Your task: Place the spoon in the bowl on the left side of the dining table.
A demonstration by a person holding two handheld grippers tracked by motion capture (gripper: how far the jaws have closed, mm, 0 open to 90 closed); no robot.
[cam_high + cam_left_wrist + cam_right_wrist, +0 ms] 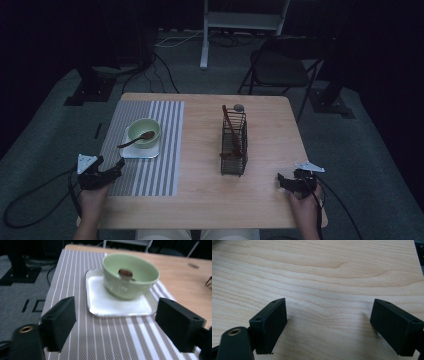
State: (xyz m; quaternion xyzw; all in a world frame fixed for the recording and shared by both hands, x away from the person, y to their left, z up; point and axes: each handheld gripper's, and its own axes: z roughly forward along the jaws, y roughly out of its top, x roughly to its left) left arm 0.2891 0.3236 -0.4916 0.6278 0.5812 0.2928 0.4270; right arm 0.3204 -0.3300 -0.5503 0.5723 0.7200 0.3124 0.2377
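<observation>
Wooden table (200, 200), one bowl (144, 132), one spoon (136, 140), two parted grippers

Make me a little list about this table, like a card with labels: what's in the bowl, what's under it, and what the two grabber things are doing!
bowl: green bowl standing on the white square plate
in bowl: brown spoon, handle sticking out over the rim
under plate: striped placemat
wire basket: upright at mid table, wooden utensils inside
left gripper: open, nothing between the jaws, pointing at the bowl
right gripper: open, over the bare wooden table
</observation>
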